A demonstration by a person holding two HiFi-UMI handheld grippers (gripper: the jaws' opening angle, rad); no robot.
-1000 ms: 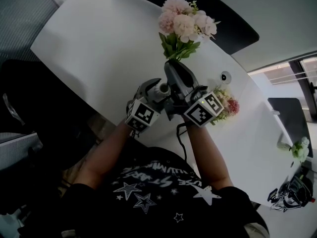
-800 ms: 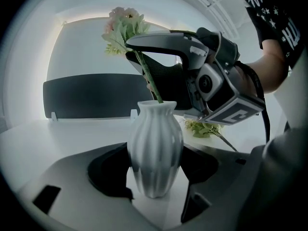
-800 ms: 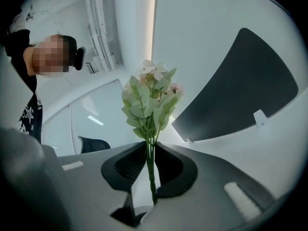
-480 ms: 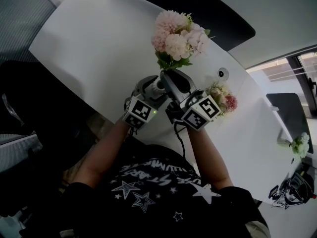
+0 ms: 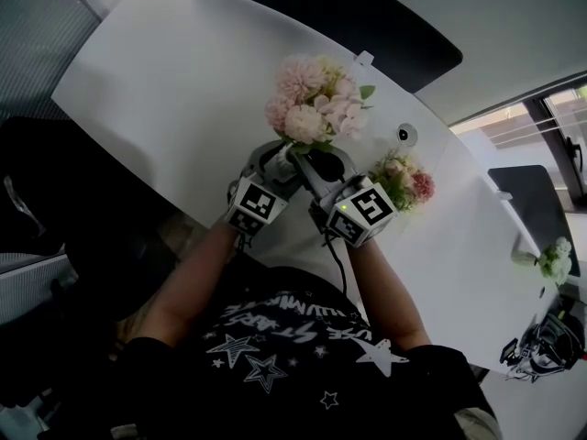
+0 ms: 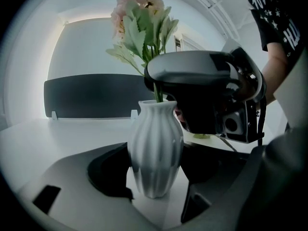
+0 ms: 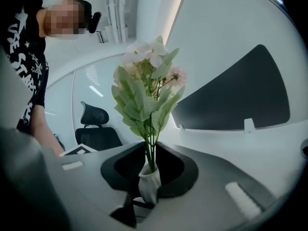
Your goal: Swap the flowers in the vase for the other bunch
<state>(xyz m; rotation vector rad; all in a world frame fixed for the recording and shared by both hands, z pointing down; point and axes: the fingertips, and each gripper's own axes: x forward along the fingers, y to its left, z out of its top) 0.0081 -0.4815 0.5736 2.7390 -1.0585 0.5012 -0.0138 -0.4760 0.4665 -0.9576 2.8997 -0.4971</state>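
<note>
In the left gripper view a white ribbed vase (image 6: 155,148) stands on the table between the jaws of my left gripper (image 6: 156,177), whose pads press its sides. A pink flower bunch (image 5: 316,104) stands upright over it, its green stems (image 6: 157,91) reaching down into the vase mouth. My right gripper (image 5: 319,165) is shut on the white-wrapped stems (image 7: 149,184); its jaws have just been opening slightly, with the stems still between them. The other bunch (image 5: 402,178), pink and cream, lies on the table to the right.
The white table (image 5: 174,90) curves away, with a dark panel (image 5: 367,16) along its far edge. A small round white device (image 5: 404,135) sits behind the lying bunch. A white posy (image 5: 554,264) lies far right. An office chair (image 7: 96,129) stands behind.
The pink bunch has come down and nearer, from high above the grippers to just over the vase. My right gripper sank and rolled with it. The left gripper stayed put.
</note>
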